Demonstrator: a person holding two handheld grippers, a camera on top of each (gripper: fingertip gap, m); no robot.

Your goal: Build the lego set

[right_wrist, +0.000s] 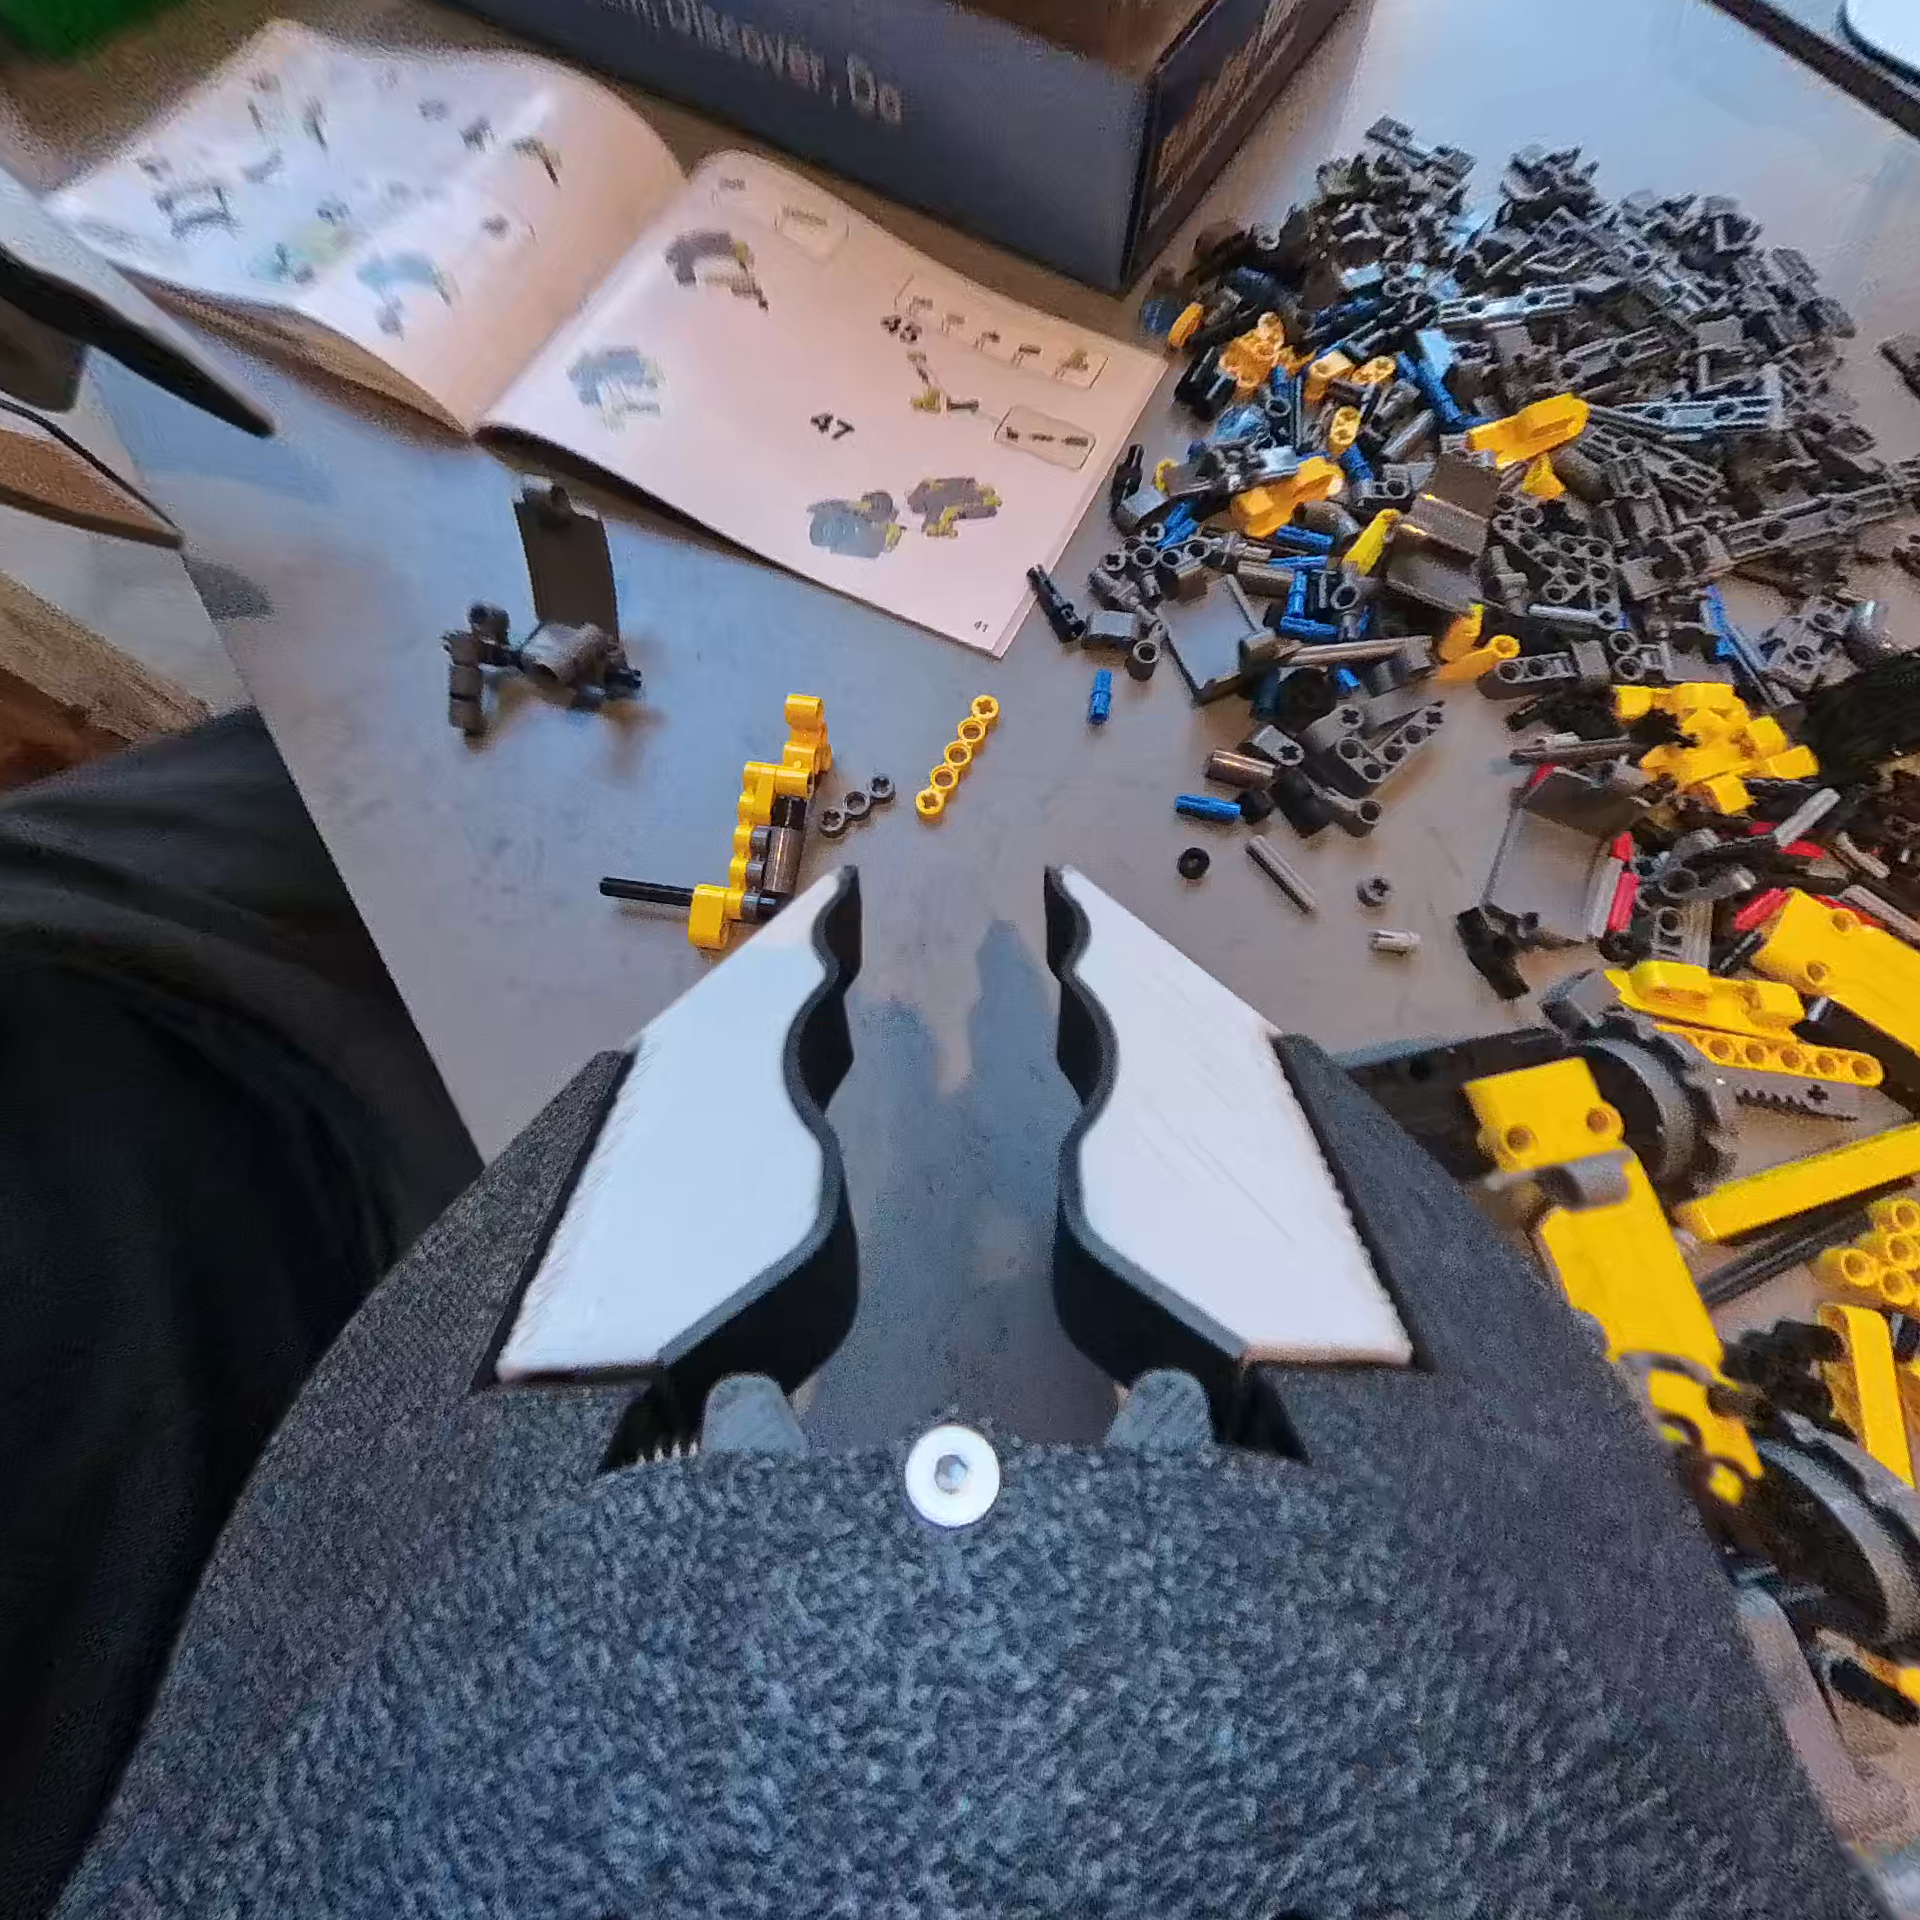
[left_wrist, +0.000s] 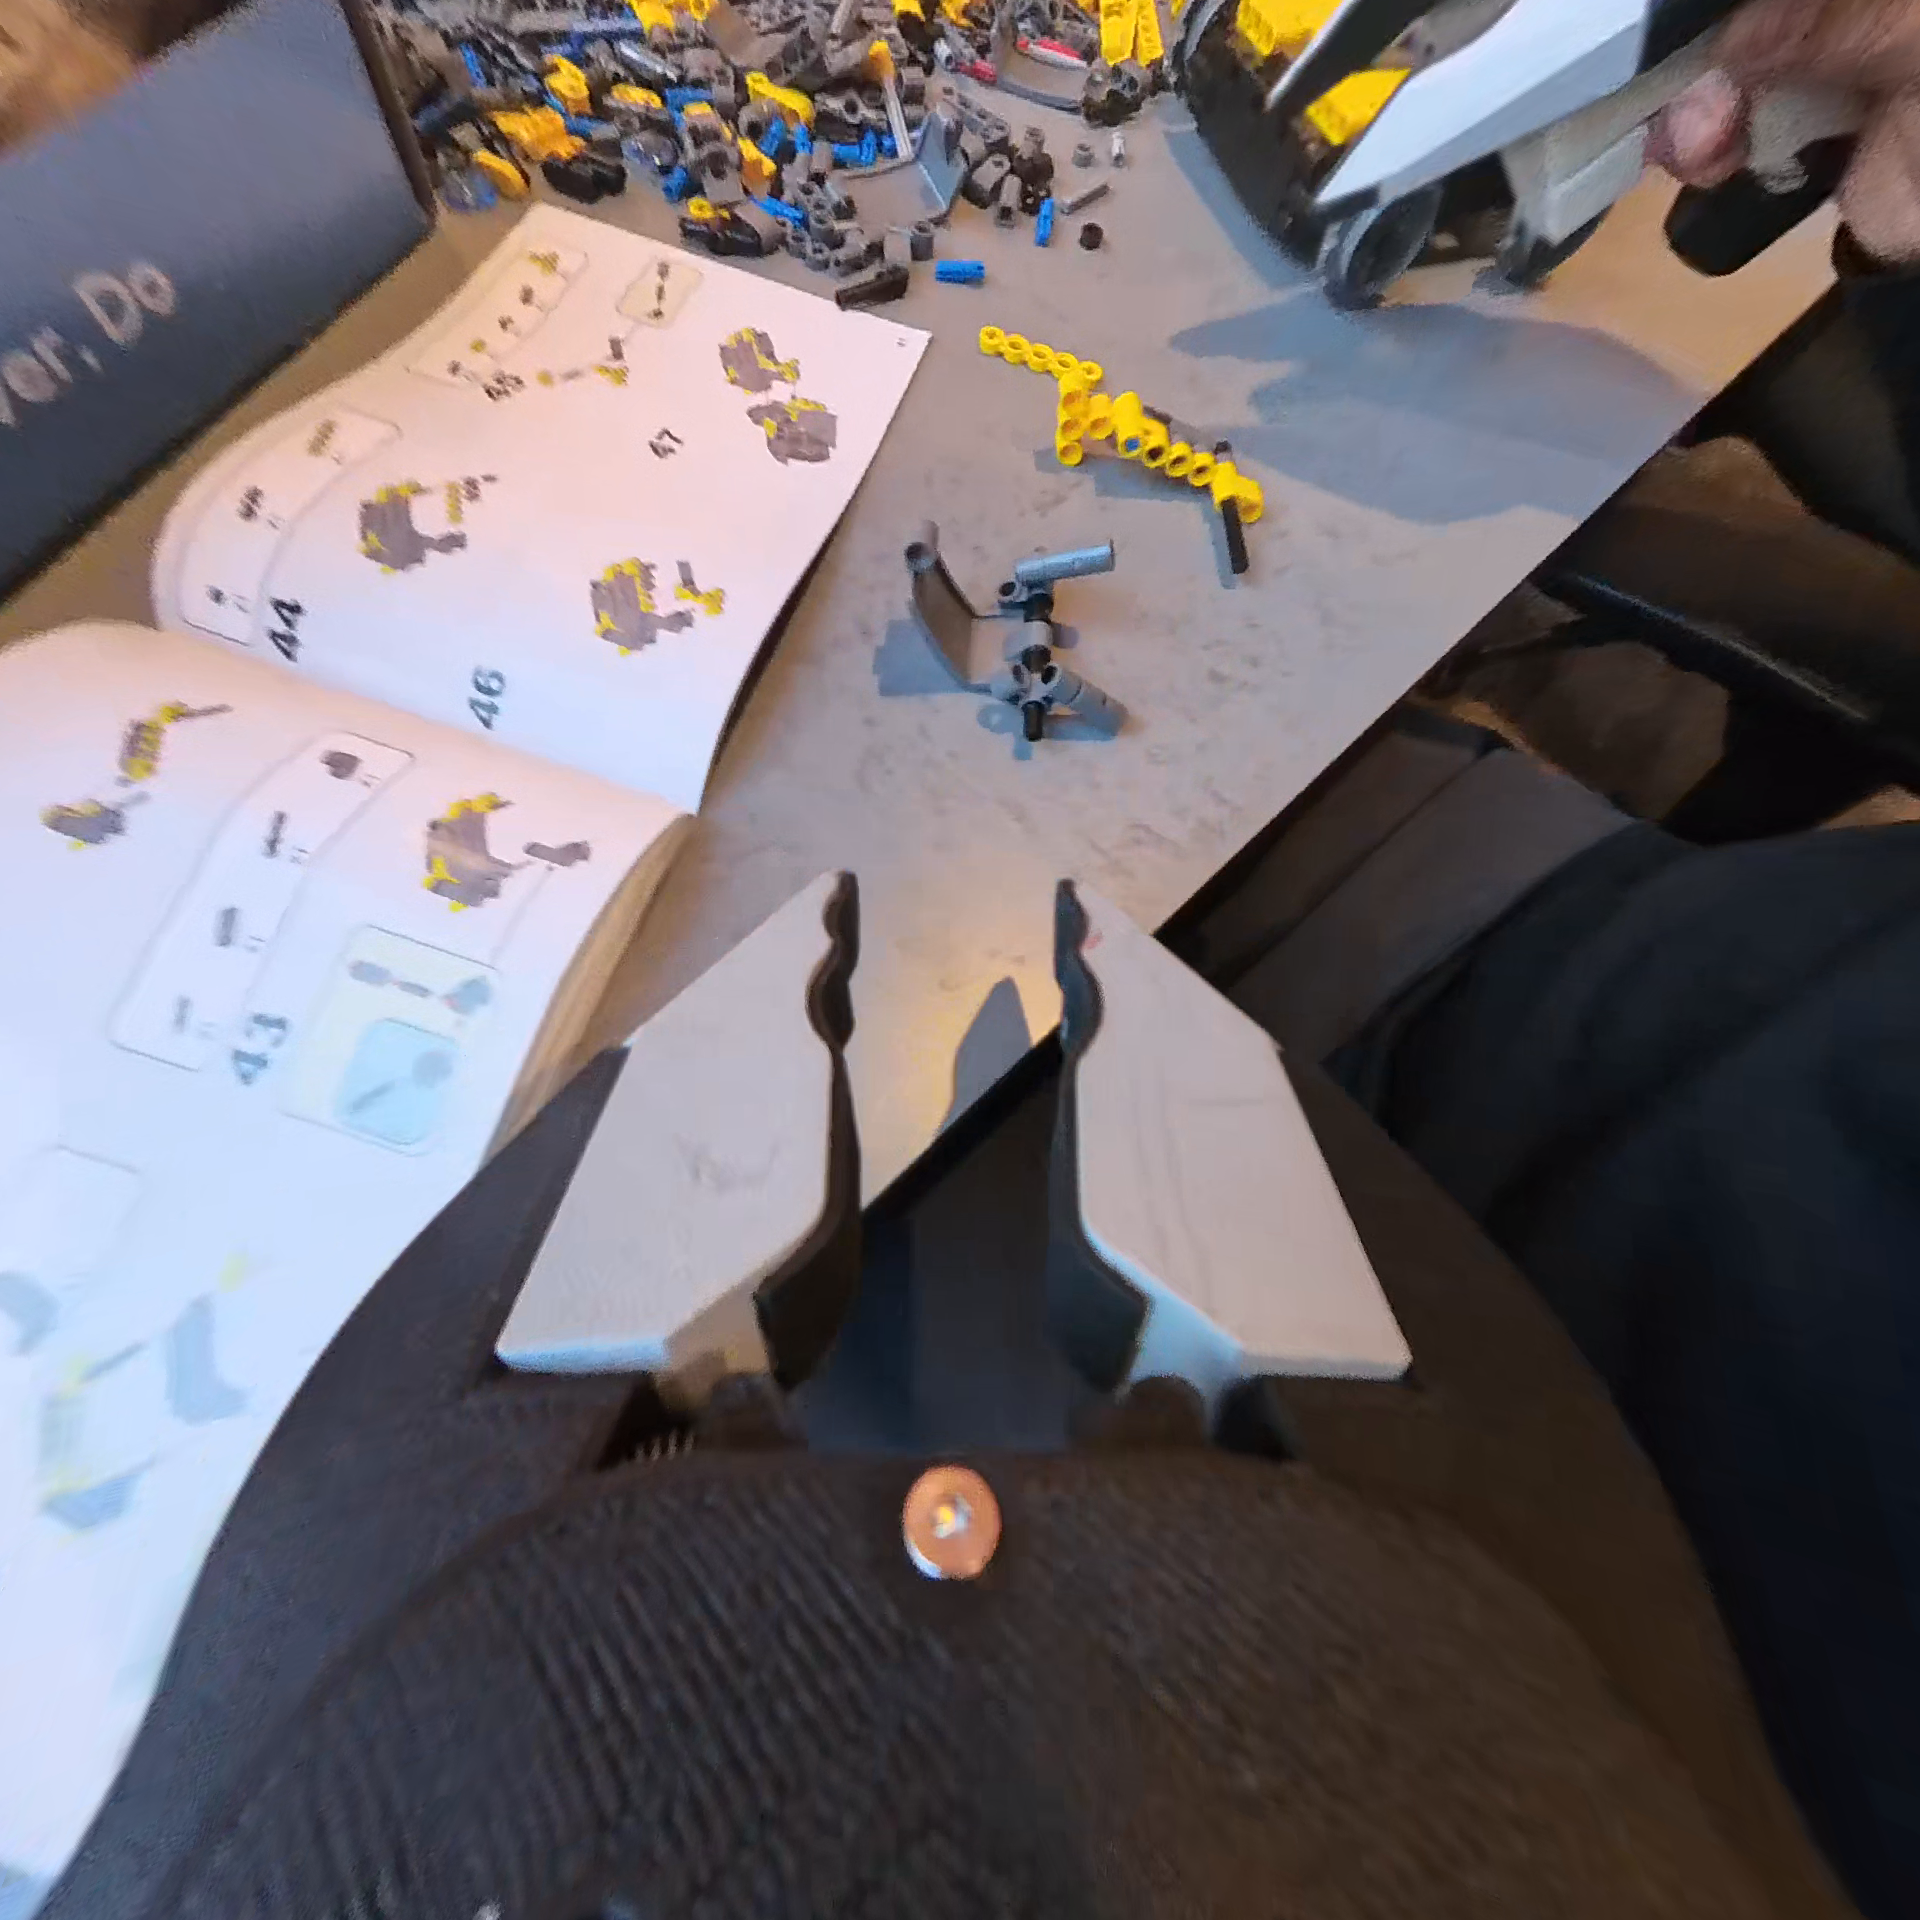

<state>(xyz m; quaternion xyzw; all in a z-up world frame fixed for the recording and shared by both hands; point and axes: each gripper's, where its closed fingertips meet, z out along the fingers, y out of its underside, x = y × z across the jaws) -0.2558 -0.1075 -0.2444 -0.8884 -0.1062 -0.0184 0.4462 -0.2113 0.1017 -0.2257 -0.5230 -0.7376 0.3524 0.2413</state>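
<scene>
Over the near edge of the grey surface [left_wrist: 1226, 727] the left gripper [left_wrist: 956, 904] hung released and empty, its jaws spread above bare top, with the small grey assembly [left_wrist: 1023, 644] lying just beyond it. At its left lay the open instruction booklet [left_wrist: 540, 499], spread flat, probably for reference. The right gripper [right_wrist: 951, 894] was likewise released and held nothing; nearest its left fingertip sat the yellow assembly [right_wrist: 764, 831] with a black axle sticking out, a short yellow beam [right_wrist: 956, 756] and a small grey link just beside it. These sub-builds lay apart from the loose heap of grey, blue and yellow parts [right_wrist: 1507, 468] at far right, seemingly set aside. A partly built yellow vehicle [right_wrist: 1662, 1195] stood right of that gripper.
</scene>
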